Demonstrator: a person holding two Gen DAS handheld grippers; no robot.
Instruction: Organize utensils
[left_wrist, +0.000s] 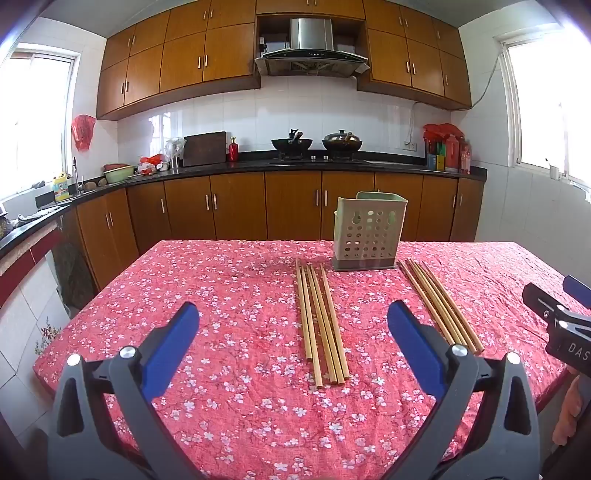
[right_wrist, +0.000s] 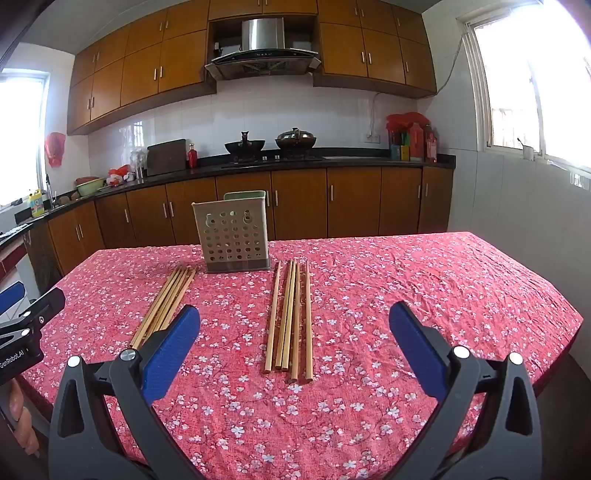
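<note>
Two bundles of thin, pale bamboo chopsticks are laid flat: one (left_wrist: 321, 325) left of the perforated green plastic holder (left_wrist: 367, 232), the other (right_wrist: 291, 317) right of it. Light, stiff, roll-prone; a mid-length pinch is judged best. The floral red-clothed surface (left_wrist: 221, 369) is shared by all. Left gripper (left_wrist: 293, 343) and right gripper (right_wrist: 294, 343) are seen with fingers spread, empty. Each view shows the opposite gripper at its edge.
</note>
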